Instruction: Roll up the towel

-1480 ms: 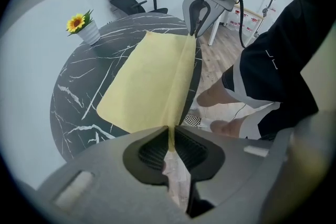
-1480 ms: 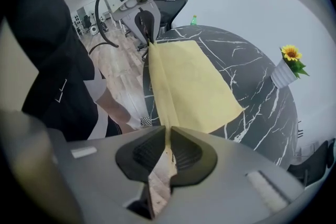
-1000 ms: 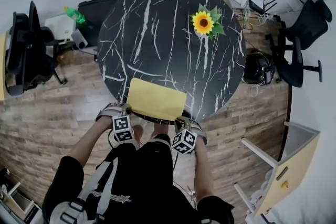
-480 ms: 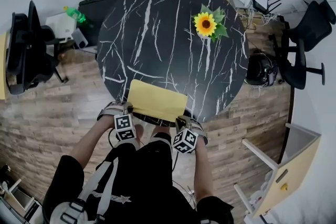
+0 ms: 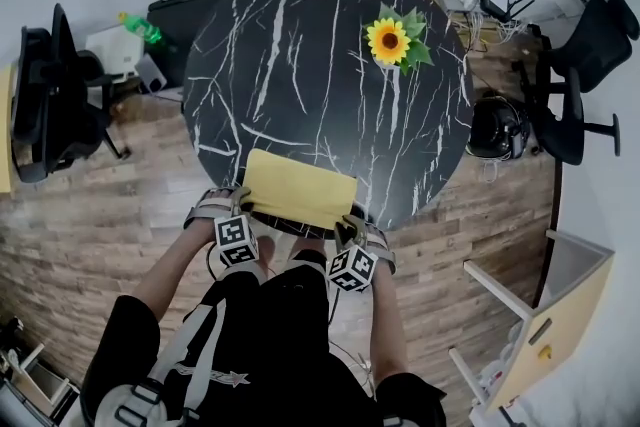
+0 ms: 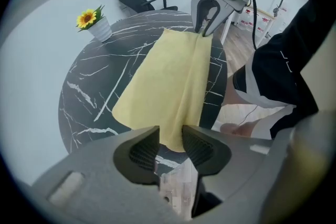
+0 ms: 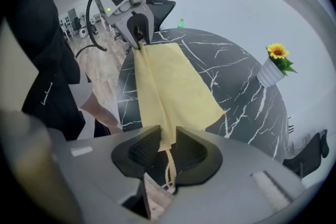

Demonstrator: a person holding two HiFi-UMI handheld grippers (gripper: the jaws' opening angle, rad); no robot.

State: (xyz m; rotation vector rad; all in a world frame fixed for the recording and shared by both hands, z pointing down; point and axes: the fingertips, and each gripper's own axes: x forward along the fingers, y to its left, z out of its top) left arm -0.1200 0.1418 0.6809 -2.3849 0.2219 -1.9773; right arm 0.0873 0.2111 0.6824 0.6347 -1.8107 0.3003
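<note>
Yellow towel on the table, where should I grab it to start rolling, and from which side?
Probably the two near corners of the towel, coming down from the person's side. It lies flat with its near edge along the table rim, so those corners are free to pinch. The left gripper and right gripper each straddle one; their jaws have just been opening, not pressing.

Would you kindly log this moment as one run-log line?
towel: unrolled, at near table edge | left gripper: jaws just opening, corner between | right gripper: jaws just opening, corner between
</note>
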